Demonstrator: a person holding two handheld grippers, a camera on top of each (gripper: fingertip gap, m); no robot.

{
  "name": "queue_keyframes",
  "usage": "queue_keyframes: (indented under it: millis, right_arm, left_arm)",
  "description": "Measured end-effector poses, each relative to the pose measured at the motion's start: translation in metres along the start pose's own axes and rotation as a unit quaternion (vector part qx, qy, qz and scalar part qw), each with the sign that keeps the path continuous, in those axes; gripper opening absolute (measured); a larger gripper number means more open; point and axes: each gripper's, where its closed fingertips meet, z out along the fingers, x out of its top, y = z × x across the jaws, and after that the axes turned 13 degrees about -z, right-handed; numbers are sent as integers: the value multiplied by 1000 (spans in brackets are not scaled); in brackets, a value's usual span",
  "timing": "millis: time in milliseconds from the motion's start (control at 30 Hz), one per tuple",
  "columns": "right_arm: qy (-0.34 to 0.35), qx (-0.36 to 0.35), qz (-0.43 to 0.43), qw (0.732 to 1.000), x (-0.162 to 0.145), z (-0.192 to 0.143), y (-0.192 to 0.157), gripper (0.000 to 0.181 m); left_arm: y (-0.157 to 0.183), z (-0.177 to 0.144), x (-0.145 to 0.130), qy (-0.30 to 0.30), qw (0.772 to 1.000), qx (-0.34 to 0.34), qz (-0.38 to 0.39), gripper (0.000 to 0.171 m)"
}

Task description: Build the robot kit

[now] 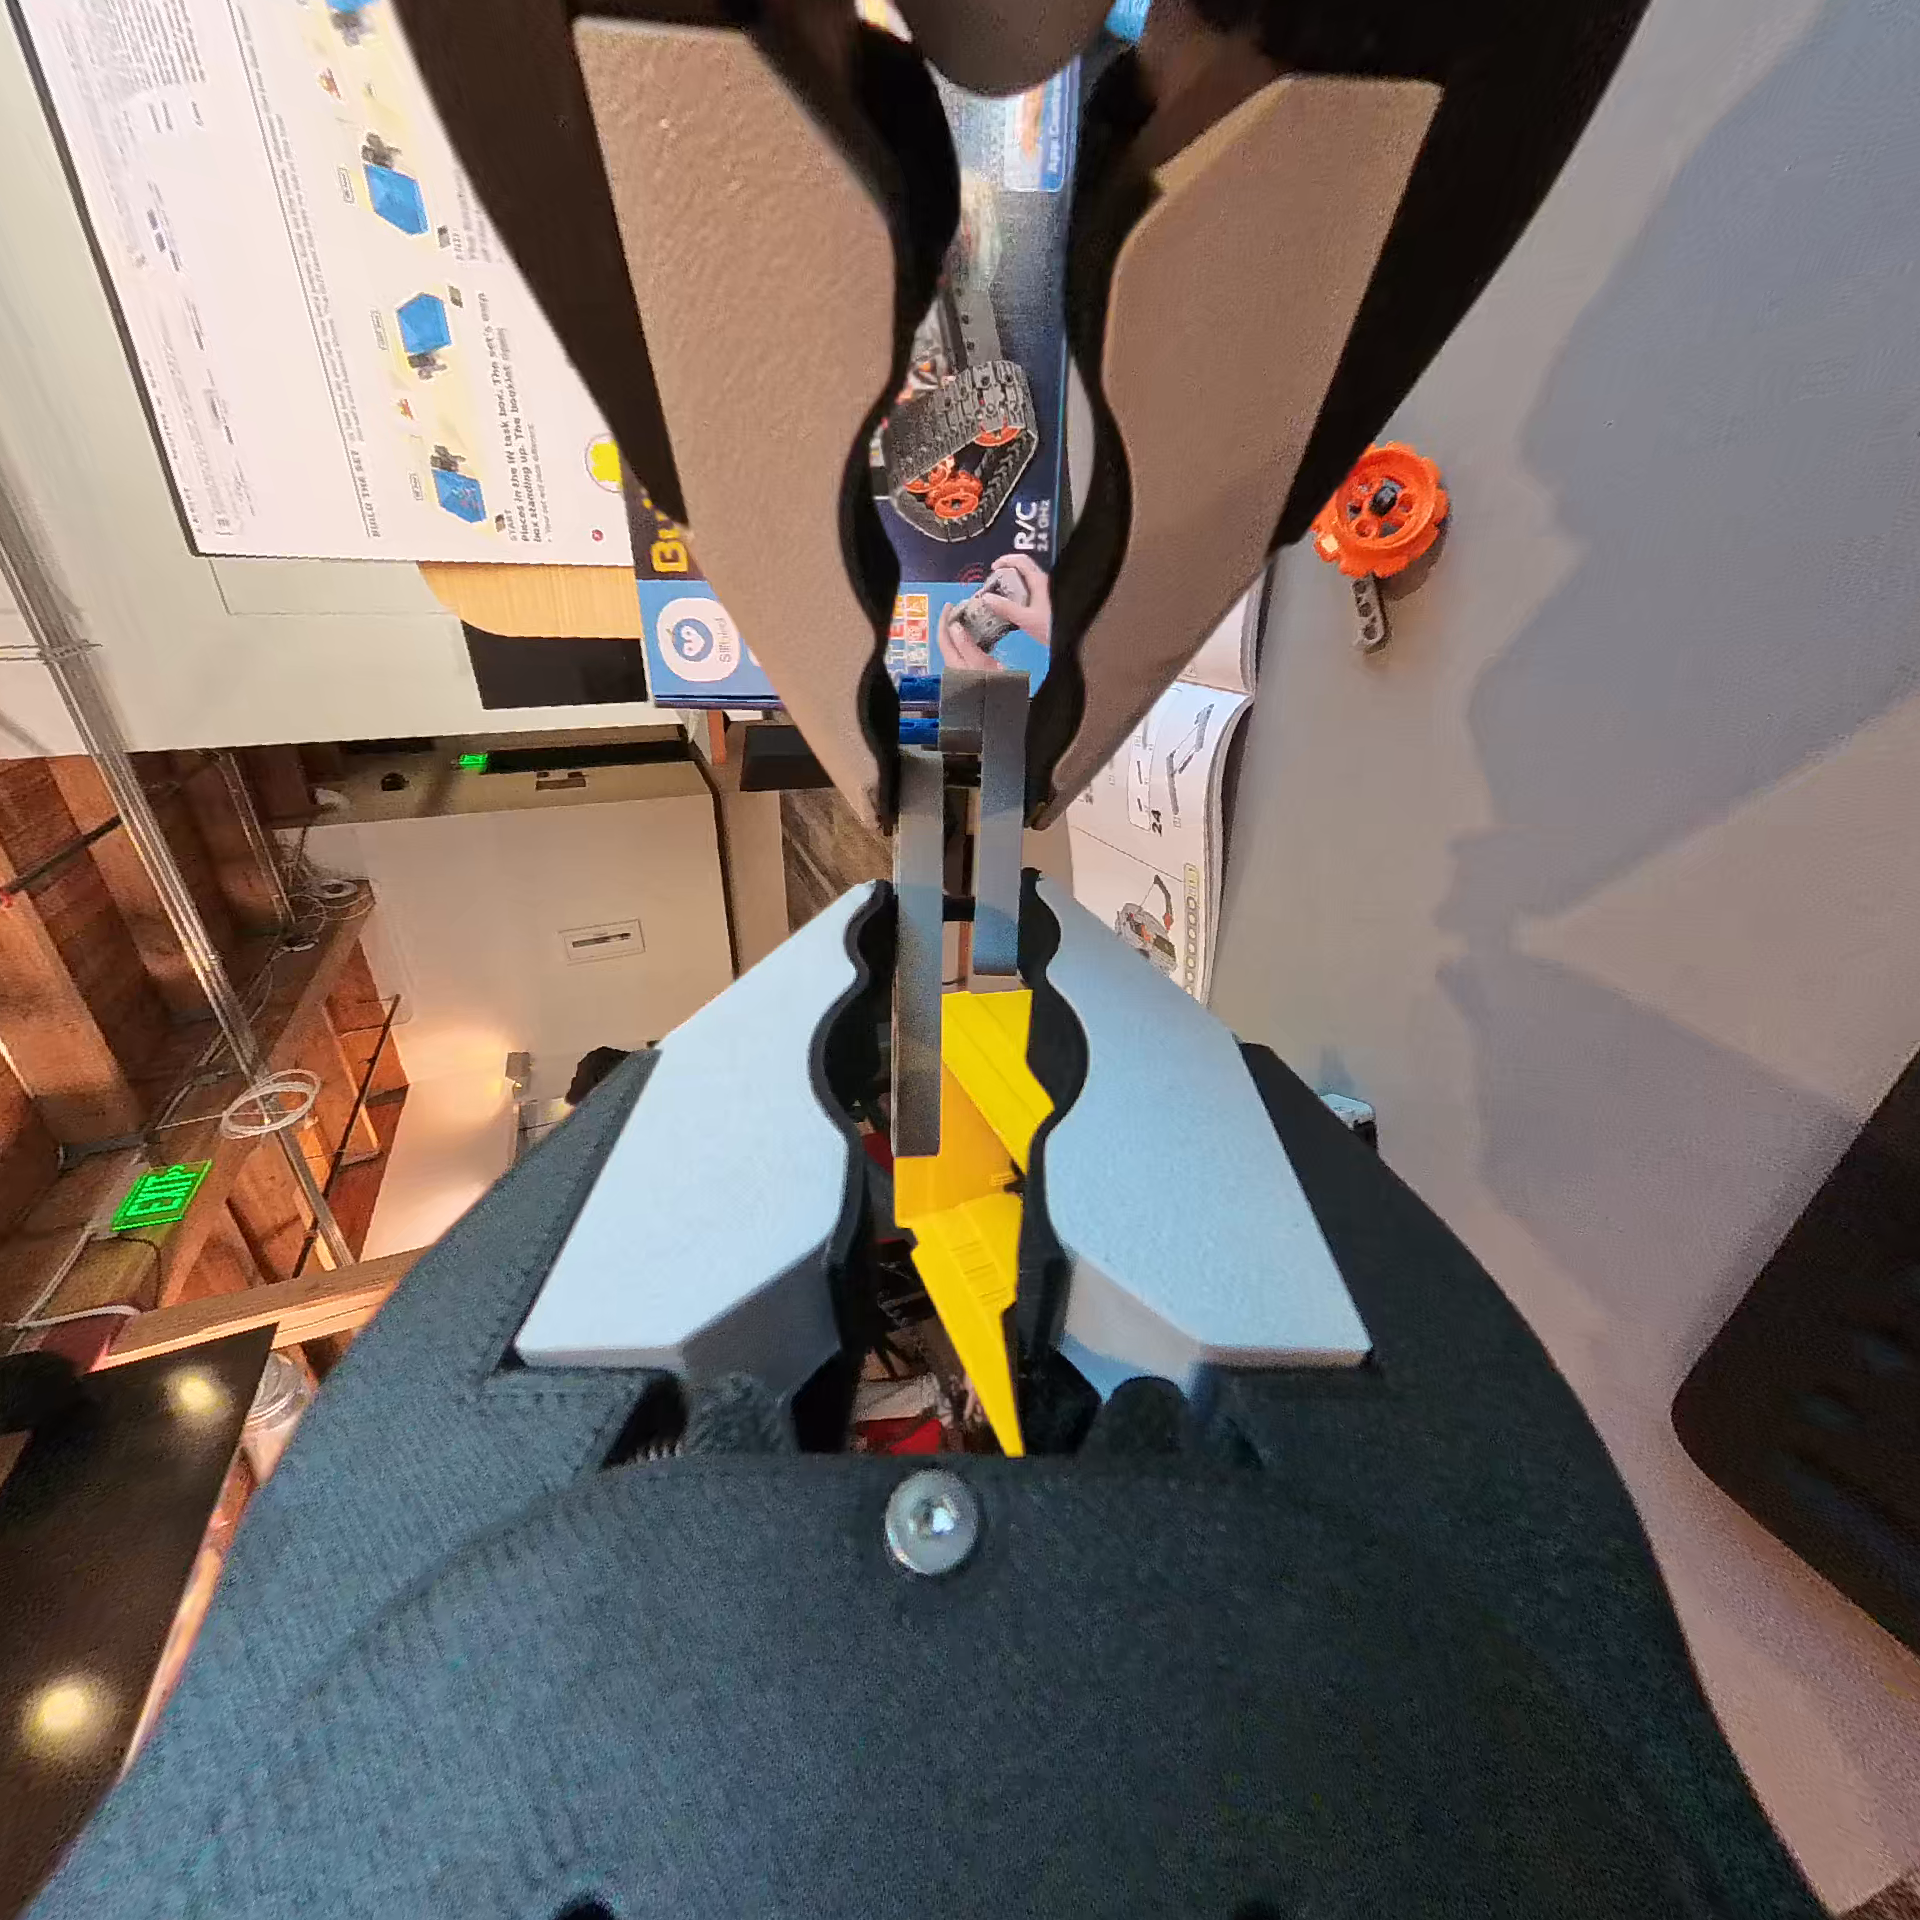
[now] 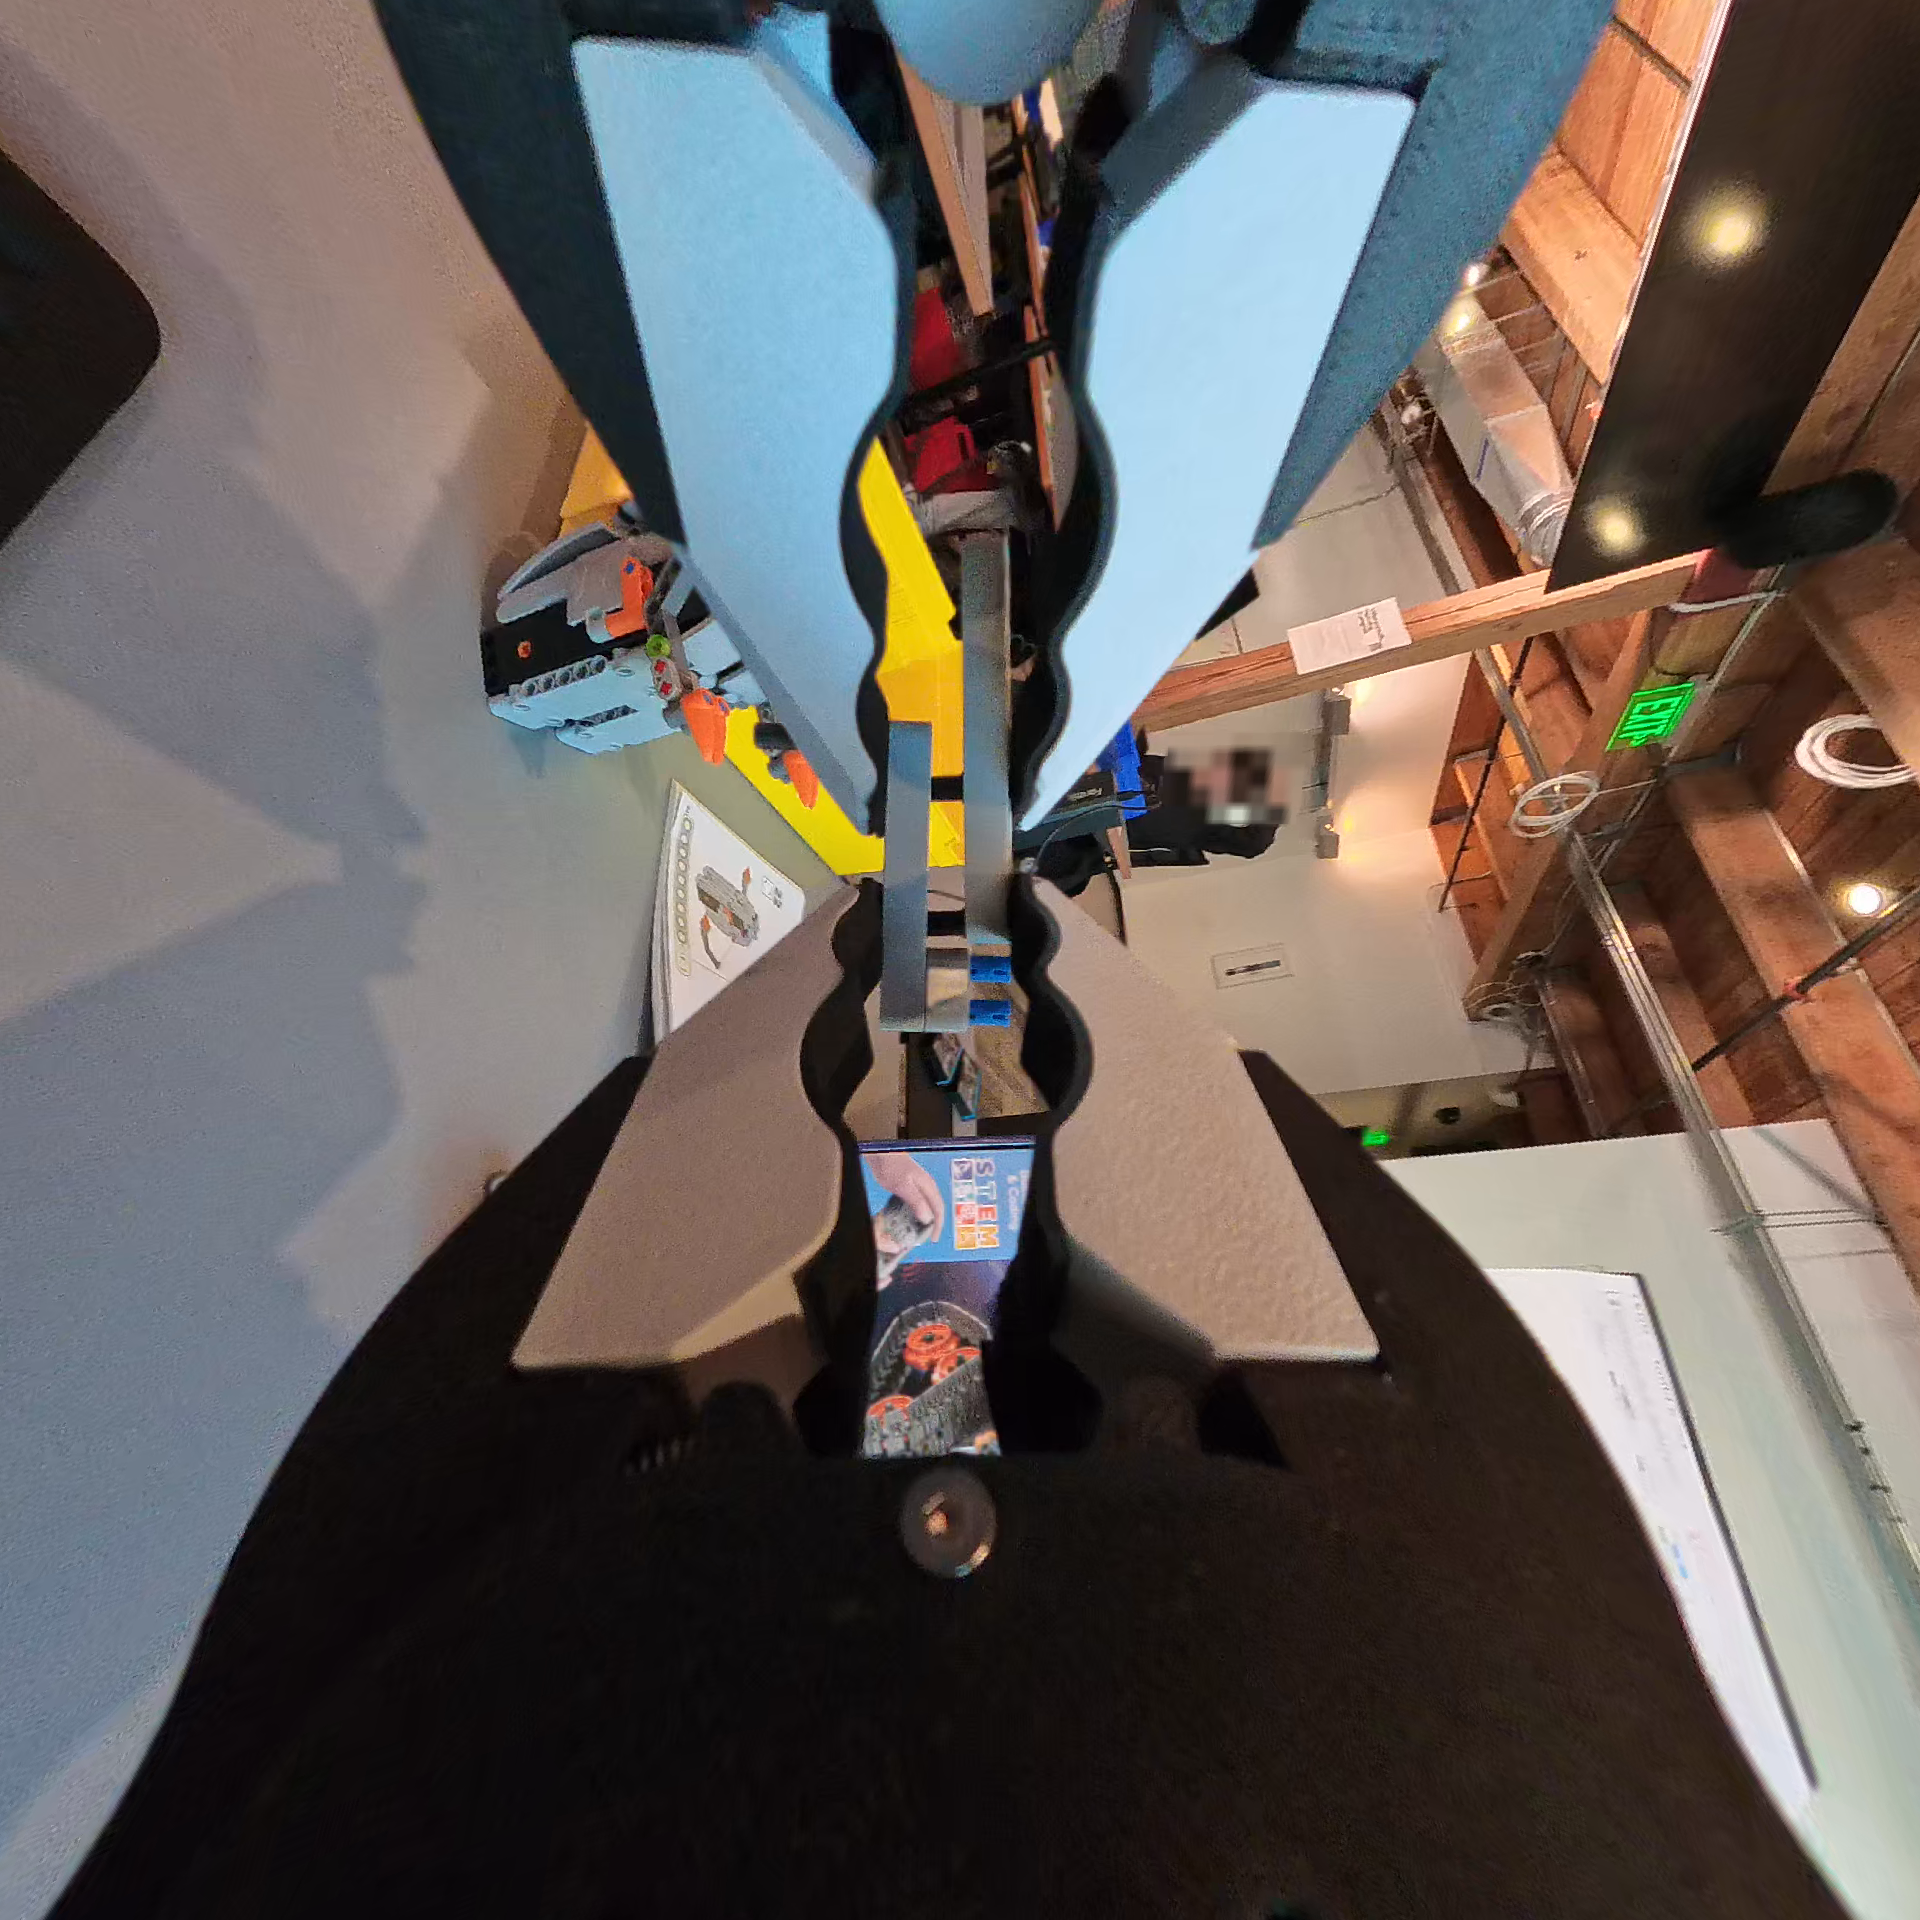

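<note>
I am holding both grippers tip to tip above the white worktop [image 1: 1558, 831], sharing one grey beam assembly [image 1: 956, 852]: two flat grey beams side by side, joined by a dark pin. My left gripper [image 1: 958, 904] is closing its light grey fingers narrowly on one end; my right gripper [image 2: 940, 914] is pinching the other end, where two blue pegs [image 2: 990, 987] are sticking out. An orange gear [image 1: 1377, 509] on a grey link is lying on the worktop beside the right gripper. A half-built grey and orange model [image 2: 613, 655] is sitting by an open instruction booklet [image 2: 717, 904], near a yellow bin [image 2: 914, 665]. A blue toy box [image 1: 987, 436] is showing beyond.
</note>
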Motion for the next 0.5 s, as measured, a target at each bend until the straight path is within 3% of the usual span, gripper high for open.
queue_keyframes:
  millis: [500]
  right_arm:
    - [-4, -36, -39, 999, 0, -2, 6, 24]
  left_arm:
    - [-5, 2, 2, 10, 1000, 25, 10, 21]
